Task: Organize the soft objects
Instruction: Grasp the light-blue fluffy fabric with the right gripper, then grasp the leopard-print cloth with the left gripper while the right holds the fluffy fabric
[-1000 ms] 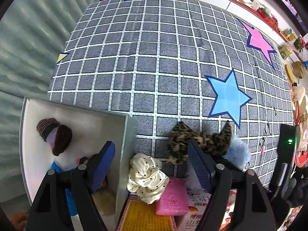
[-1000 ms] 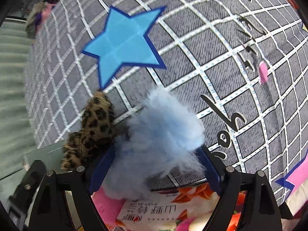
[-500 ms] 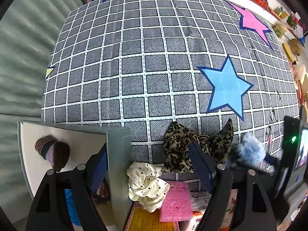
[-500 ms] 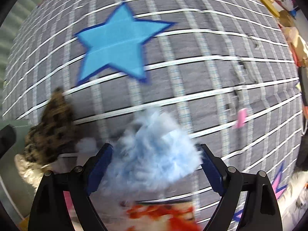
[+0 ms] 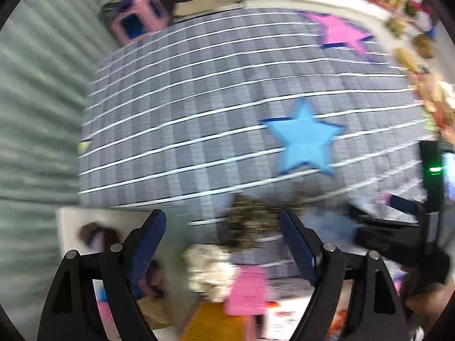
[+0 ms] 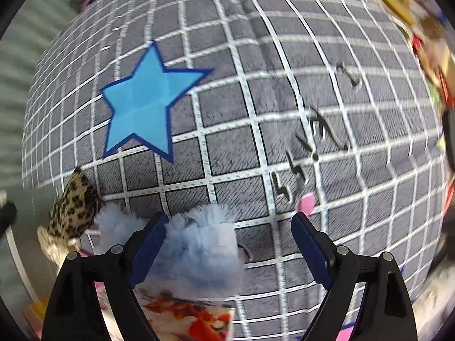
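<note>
Gaping wide, the right gripper [image 6: 227, 244] has its 2 blue-padded jaws apart, and the fluffy pale-blue pompom [image 6: 199, 244] lies against the left pad only, clear of the right one. Just left of it sits a leopard-print fabric scrunchie [image 6: 75, 207], with a cream fabric scrunchie [image 6: 49, 245] beyond that. Below the pompom lies a printed packet with orange flowers [image 6: 196, 319].

The left gripper [image 5: 221, 244] is also spread open and holds nothing. Between and ahead of its jaws lie the blurred leopard scrunchie [image 5: 253, 221], the cream scrunchie [image 5: 210, 267] and a pink foam block [image 5: 247, 289]. To its left stands a white open box [image 5: 68, 221]; inside it is a brown and purple knitted item [image 5: 96, 234], too blurred to name.

Everything rests on a grey quilt with white grid lines [image 6: 278, 91] bearing a blue star patch [image 6: 142, 105]. Beyond the quilt, a pink plastic stool [image 5: 136, 22] stands by a pale-green ribbed wall [image 5: 37, 85].
</note>
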### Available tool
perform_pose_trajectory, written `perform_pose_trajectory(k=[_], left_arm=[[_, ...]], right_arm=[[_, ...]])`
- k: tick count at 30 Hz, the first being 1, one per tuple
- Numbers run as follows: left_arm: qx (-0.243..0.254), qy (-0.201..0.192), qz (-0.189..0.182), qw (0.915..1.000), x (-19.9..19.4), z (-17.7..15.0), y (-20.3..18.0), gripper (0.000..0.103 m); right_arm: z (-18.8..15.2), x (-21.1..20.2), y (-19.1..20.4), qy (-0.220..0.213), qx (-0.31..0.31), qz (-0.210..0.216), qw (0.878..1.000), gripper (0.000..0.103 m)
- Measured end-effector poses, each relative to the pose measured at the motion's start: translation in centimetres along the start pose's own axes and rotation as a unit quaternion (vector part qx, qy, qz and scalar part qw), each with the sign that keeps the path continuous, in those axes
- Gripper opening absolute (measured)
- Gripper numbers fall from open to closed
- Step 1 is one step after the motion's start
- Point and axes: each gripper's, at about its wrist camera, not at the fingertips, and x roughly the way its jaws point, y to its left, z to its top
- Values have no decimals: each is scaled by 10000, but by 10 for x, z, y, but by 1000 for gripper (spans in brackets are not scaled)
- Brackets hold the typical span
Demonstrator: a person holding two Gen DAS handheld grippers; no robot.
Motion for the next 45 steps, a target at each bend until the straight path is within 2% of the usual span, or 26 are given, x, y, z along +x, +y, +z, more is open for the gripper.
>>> perform_pose_trajectory(k=[1, 2, 3, 6, 8, 11, 15, 18, 22, 26, 28, 30, 31, 34, 35, 37, 40, 42, 43, 44, 45], left_arm=[[208, 107, -319, 9992, 2, 0, -9, 85], [403, 205, -470, 9979, 6, 0, -15, 85], [635, 296, -479, 9964, 11, -1, -21, 85], [984, 418, -128, 9942, 28, -2, -20, 85], [928, 703, -253, 9929, 42, -2, -14, 85], [671, 1044, -500, 9910, 59, -4, -9, 85], [832, 1233, -331, 9883, 76, -8, -19, 85], [868, 1500, -290, 9844, 89, -8, -28, 85], [943, 1785, -179, 9792, 109, -7, -39, 85], [909, 2249, -80, 9701, 130, -8, -45, 84], [874, 2397, -88, 9669, 139, -10, -47, 84], [849, 2423, -128, 9664, 142, -12, -50, 84], [867, 2384, -80, 9673, 144, -11, -52, 84], [888, 2478, 22, 9647, 162, -5, -52, 85], [859, 2533, -8, 9636, 167, -5, -54, 86], [694, 2501, -213, 9655, 173, 0, -52, 85], [614, 2394, -302, 9685, 177, 0, -47, 84], [591, 2301, -350, 9707, 176, -5, -43, 80], [579, 2239, -360, 9722, 167, -10, -36, 72], [567, 2186, -353, 9735, 161, -7, -40, 58], [550, 2130, -356, 9749, 157, -5, -33, 47]], right_arm=[[1, -5, -1, -65, -199, -17, 9998, 89], [1, -11, -3, -135, -496, -25, 9987, 89], [-2, -20, 1, -170, -720, -32, 9973, 89], [-11, -42, -4, -227, -1496, 94, 9884, 90], [-4, -57, 7, -261, -1787, 220, 9833, 90], [-20, -72, 18, -459, -2239, 259, 9732, 90], [-37, -73, 51, -476, -2952, 181, 9541, 90], [-51, -59, 59, -470, -3296, 104, 9429, 90], [-65, -40, 71, -340, -3566, -56, 9336, 90], [-69, -26, 82, -169, -3636, -121, 9313, 90], [-71, -16, 89, -11, -3691, -175, 9292, 96], [-77, -5, 93, 163, -3765, -238, 9260, 102], [-77, -4, 91, 184, -3691, -113, 9291, 102], [-75, -5, 91, 63, -3623, -102, 9320, 102], [-75, -5, 92, 65, -3623, -121, 9320, 102], [-73, -2, 98, 67, -3590, -139, 9332, 102], [-69, 5, 111, 46, -3481, -178, 9373, 102], [-65, 8, 117, 54, -3442, -290, 9384, 96], [-56, 15, 133, 44, -3463, -342, 9375, 94], [-54, 15, 137, 38, -3481, -333, 9369, 88], [-53, 13, 139, -4, -3484, -314, 9368, 76]])
